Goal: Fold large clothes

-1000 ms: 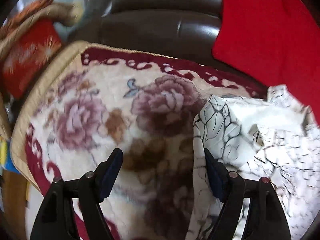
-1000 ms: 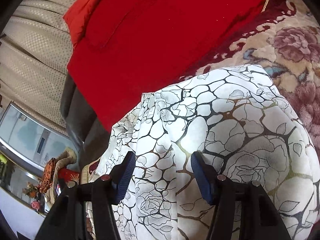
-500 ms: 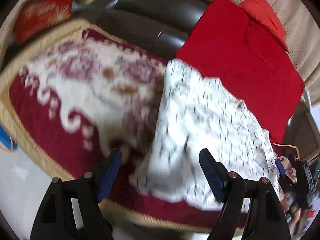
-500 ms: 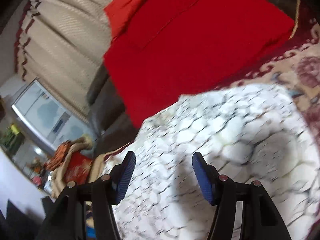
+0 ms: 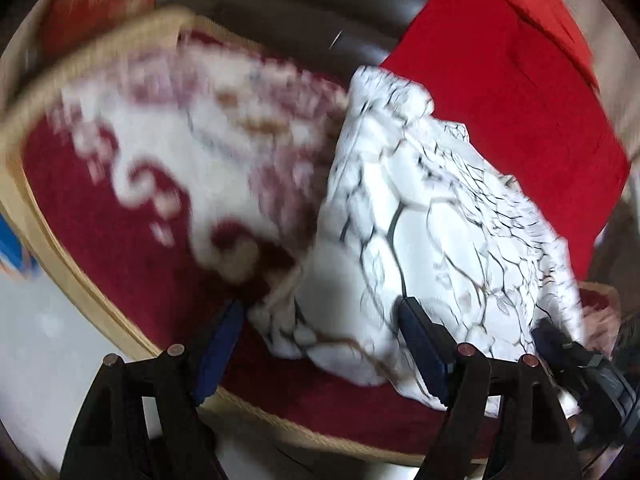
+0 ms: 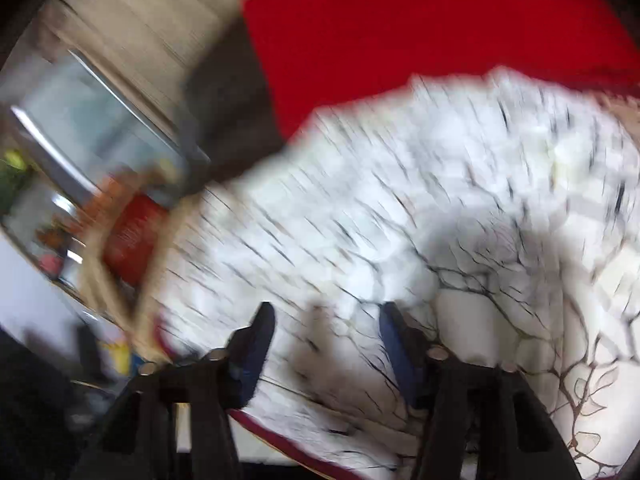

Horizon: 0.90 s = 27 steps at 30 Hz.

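Observation:
A white garment [image 5: 420, 216] with a black and brown crackle print lies folded on a floral red and cream blanket [image 5: 132, 168]. My left gripper [image 5: 320, 340] is open, its jaws wide apart over the garment's near left corner, holding nothing. My right gripper [image 6: 326, 344] is open above the same garment [image 6: 400, 208], which fills that blurred view. The other gripper's black body [image 5: 580, 364] shows at the garment's near right edge.
A red cloth [image 5: 520, 92] lies behind the garment on a dark leather sofa back [image 5: 304, 20]. The blanket's beige border [image 5: 72, 280] runs along the near edge. Beige curtains [image 6: 132, 28] and a window [image 6: 92, 120] are at left in the right wrist view.
Both grippers have pulled back and up from the garment, so more of it and the blanket's near edge shows. Both stayed open. The garment lies where it was.

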Each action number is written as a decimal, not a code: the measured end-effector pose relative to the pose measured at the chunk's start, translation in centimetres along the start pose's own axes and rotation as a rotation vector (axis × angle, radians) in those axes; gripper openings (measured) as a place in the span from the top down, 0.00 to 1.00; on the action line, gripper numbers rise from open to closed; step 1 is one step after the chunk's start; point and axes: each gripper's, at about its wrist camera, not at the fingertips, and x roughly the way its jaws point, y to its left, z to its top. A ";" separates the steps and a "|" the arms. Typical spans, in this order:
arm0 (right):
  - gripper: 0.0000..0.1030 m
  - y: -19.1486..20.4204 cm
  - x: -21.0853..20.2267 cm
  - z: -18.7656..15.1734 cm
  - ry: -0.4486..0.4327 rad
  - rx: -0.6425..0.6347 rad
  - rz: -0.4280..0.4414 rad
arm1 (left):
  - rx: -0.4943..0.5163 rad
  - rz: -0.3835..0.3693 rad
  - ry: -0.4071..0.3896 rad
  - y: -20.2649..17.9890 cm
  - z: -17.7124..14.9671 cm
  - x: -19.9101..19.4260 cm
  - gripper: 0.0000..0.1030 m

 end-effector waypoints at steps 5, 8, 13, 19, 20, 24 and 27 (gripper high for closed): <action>0.64 -1.9 0.9 0.1 0.045 0.056 0.015 | 0.161 0.106 -0.100 -2.8 0.0 -1.9 0.22; 0.64 -1.9 1.0 0.0 0.041 0.050 0.013 | 0.199 0.145 -0.130 -3.2 0.1 -2.7 0.22; 0.63 -1.7 -0.1 0.3 0.009 0.049 0.041 | 0.245 0.193 -0.170 -3.5 0.2 -3.5 0.22; 0.63 0.3 -2.8 0.6 -0.139 -0.042 0.066 | 0.270 0.222 -0.201 -3.7 0.2 -4.1 0.22; 0.63 0.4 -2.9 0.7 -0.146 -0.046 0.062 | 0.273 0.225 -0.205 -3.8 0.2 -4.3 0.22; 0.62 -1.4 -0.3 0.6 -0.012 0.033 -0.006 | 0.280 0.233 -0.217 -3.8 0.2 -4.5 0.22; 0.62 -2.1 0.3 0.4 0.014 0.055 -0.005 | 0.280 0.236 -0.219 -3.7 0.3 -4.5 0.22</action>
